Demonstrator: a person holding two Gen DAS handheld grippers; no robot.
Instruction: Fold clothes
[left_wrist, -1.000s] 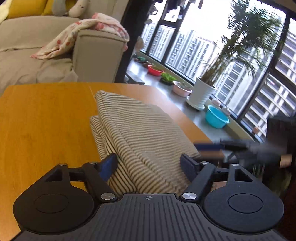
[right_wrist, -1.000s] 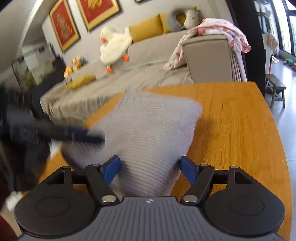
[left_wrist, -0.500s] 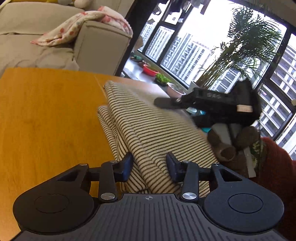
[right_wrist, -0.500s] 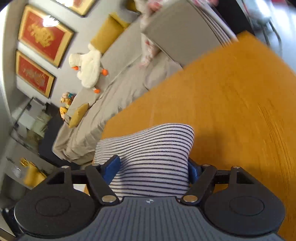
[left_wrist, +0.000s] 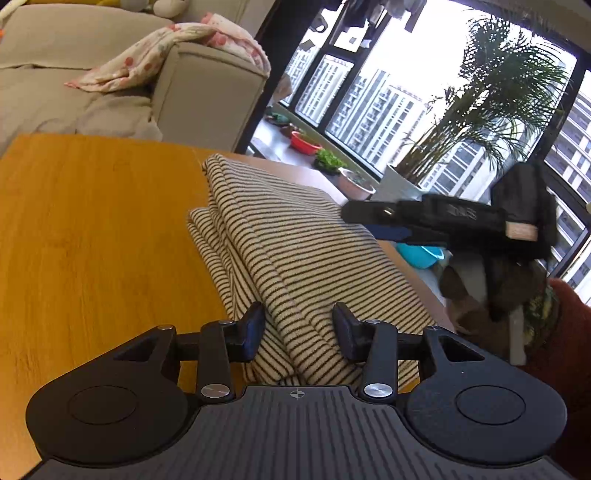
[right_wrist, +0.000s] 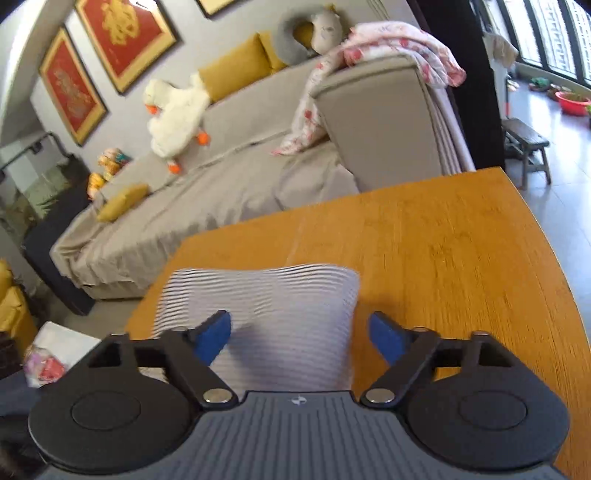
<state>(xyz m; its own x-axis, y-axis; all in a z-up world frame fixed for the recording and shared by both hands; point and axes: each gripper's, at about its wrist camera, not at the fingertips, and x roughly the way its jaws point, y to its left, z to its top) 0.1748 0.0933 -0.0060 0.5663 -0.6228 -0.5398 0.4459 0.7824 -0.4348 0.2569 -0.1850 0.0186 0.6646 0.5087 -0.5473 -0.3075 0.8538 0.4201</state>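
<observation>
My left gripper (left_wrist: 298, 326) sits low at the near end of the cream-and-dark striped knit garment (left_wrist: 295, 251), its black fingers (left_wrist: 251, 328) partly closed, one to each side of a raised ridge of cloth. I cannot tell whether the pads truly pinch that ridge or only stand beside it. My right gripper (right_wrist: 299, 338) is spread wide, its blue-padded fingers (right_wrist: 212, 336) hovering over the garment (right_wrist: 273, 306) with nothing between them; in the left view it shows as a dark, blurred shape (left_wrist: 424, 221) at the cloth's far right edge.

The garment lies as a layered stack on the orange wooden table (left_wrist: 92, 229), a lower layer peeking out along its left side. It sits toward the table's right edge, and its right side seems to reach that edge.

That placement looks risky to me: a tug toward the right could drag the stack over the edge. If my left fingers hold only the top layer, lifting would peel the stack apart and spoil the alignment. Beyond the table, on the far side, stands the beige sofa (right_wrist: 258, 147), a pink floral blanket (right_wrist: 388, 48) draped over its arm.
</observation>
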